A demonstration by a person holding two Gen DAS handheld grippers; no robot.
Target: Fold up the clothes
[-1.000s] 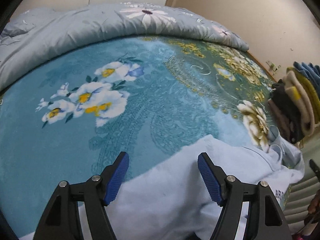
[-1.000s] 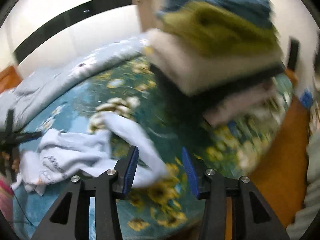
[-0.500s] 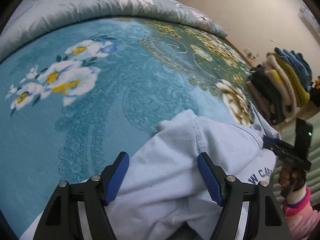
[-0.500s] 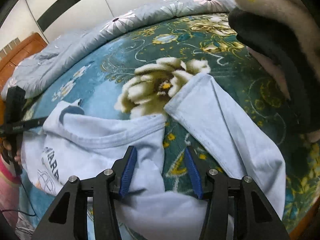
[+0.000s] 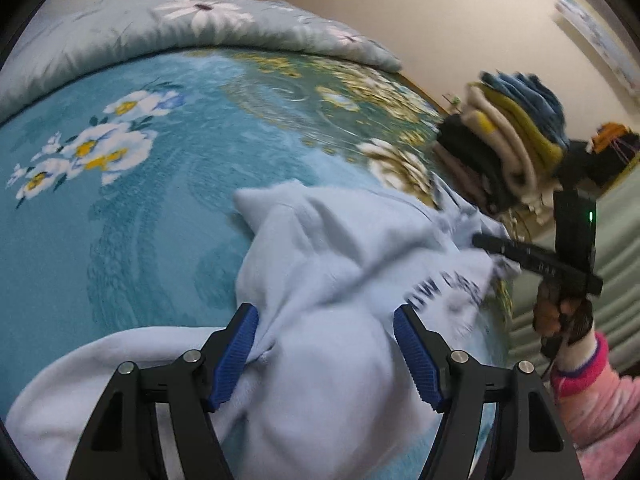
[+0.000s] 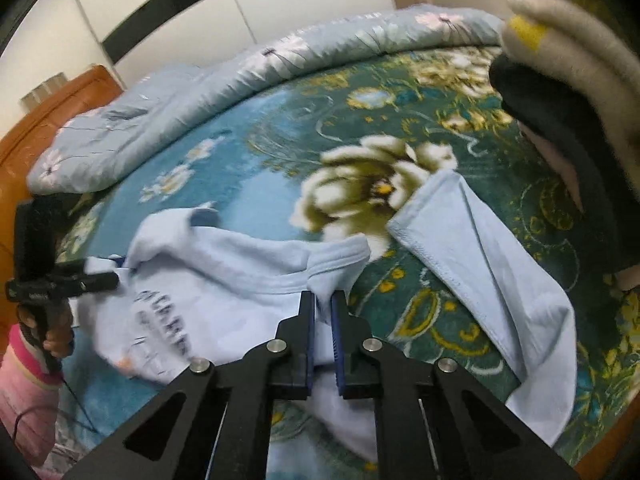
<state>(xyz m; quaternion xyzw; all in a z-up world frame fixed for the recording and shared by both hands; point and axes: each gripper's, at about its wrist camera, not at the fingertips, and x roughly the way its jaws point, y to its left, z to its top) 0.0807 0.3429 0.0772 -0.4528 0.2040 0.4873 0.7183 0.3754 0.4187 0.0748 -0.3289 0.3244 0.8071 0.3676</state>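
A light blue sweatshirt [image 5: 340,248] with dark lettering lies crumpled on the flowered bed blanket [image 5: 120,220]. My left gripper [image 5: 326,356] stands open low over it, with bunched cloth between its blue pads [image 5: 236,356]. In the right wrist view the sweatshirt [image 6: 240,280] spreads left of my right gripper [image 6: 322,308], whose jaws are closing and pinch a raised fold beside the collar. One sleeve [image 6: 500,264] trails off to the right. Each view shows the other gripper: the right gripper [image 5: 478,240] at the shirt's far edge, the left gripper [image 6: 112,278] at its left edge.
A stack of folded clothes [image 5: 516,136] stands on the bed's right side, close above the sleeve [image 6: 568,92]. A rolled grey flowered quilt [image 5: 200,28] lines the far edge. An orange headboard [image 6: 48,112] is at the left. Pink sleeves [image 5: 592,384] cover the person's wrists.
The right gripper swung away from the stack, dropped onto the shirt and shut on a fold by the collar. The left gripper moved further over the shirt, still open.
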